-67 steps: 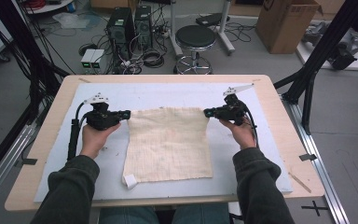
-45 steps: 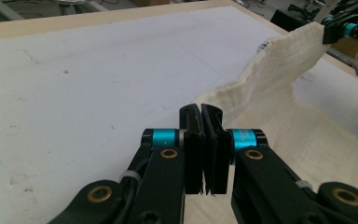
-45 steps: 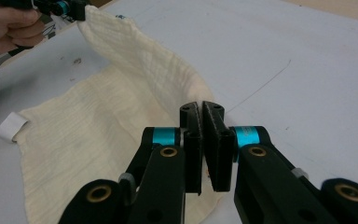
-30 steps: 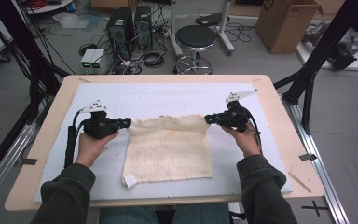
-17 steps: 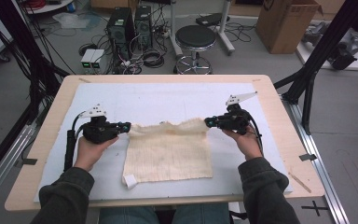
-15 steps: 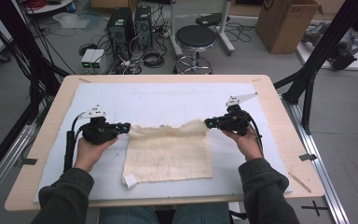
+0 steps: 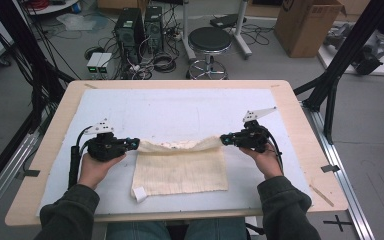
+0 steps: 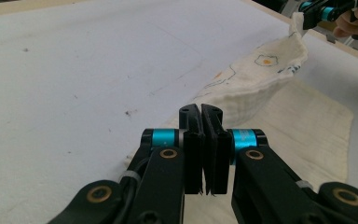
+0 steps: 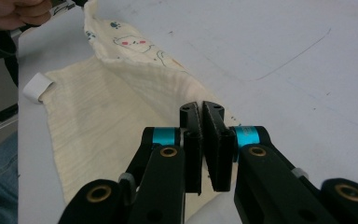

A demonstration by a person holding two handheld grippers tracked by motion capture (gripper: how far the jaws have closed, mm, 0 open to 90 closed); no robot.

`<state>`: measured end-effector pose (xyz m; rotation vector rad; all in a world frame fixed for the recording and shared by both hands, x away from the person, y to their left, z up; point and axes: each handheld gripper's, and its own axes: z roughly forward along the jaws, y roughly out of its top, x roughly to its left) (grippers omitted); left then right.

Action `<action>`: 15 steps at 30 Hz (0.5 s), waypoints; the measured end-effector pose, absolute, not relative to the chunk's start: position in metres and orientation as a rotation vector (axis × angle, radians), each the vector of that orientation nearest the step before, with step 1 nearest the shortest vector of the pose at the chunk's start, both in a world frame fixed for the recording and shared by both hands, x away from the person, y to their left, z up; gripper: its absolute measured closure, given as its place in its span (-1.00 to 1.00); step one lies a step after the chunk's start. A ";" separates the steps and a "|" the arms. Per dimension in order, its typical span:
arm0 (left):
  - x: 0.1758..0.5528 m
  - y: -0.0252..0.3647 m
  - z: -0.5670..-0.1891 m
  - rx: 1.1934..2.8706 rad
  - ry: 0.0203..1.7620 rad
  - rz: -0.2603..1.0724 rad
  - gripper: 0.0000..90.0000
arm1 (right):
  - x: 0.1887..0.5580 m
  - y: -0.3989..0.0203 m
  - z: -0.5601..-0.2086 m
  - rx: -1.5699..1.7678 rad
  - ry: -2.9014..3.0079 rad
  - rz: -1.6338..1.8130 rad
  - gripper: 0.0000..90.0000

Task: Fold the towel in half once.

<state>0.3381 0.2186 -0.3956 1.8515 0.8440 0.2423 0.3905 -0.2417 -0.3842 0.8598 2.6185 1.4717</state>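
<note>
Now cloth point(image 7: 180, 170) lifted, both grippers' jaws clamped

A pale wooden table point(image 7: 300, 125) topped with a white mat point(image 7: 180, 107) stands in a cluttered workroom — behind it a round black stool point(image 7: 210, 41), two computer towers point(image 7: 140, 25) amid tangled cables point(image 7: 155, 60), and a cardboard box point(image 7: 307, 25) at far right — black frame posts point(image 7: 352, 47) flanking the table.
</note>
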 end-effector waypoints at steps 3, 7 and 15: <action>0.335 0.219 -0.397 1.862 0.835 0.240 0.93 | 0.388 -0.242 -0.386 0.857 2.623 1.471 0.92; 0.330 0.219 -0.397 1.864 0.825 0.246 0.93 | 0.384 -0.242 -0.388 0.853 2.631 1.468 0.92; 0.321 0.222 -0.403 1.876 0.821 0.240 0.92 | 0.378 -0.241 -0.387 0.827 2.639 1.465 0.92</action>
